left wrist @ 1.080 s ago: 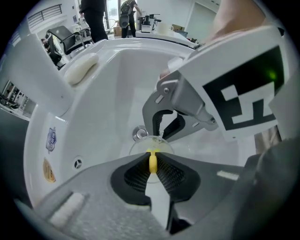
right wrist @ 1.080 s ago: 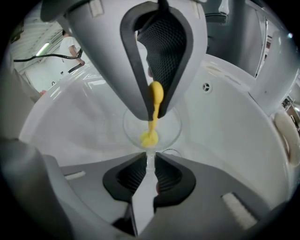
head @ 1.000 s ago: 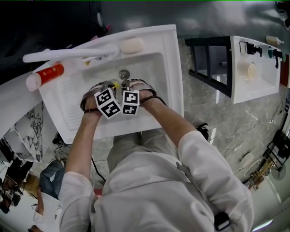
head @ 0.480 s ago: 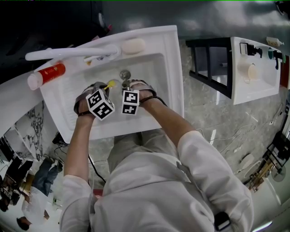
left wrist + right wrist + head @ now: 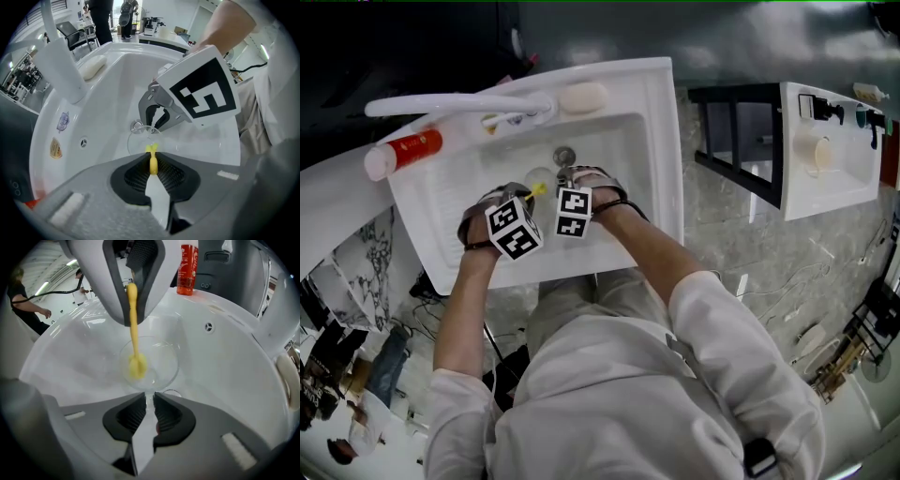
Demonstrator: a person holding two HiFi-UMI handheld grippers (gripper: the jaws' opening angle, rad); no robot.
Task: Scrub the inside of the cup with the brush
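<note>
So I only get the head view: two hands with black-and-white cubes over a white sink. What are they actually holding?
Observer: The right gripper has its jaws pinched on the wall of a clear cup.
Visitor: And that yellow bit?
Observer: That's a brush, its handle clamped in the left gripper.
Visitor: Is it in the cup?
Observer: Yes, the right gripper view shows its yellow head down inside the cup.
</note>
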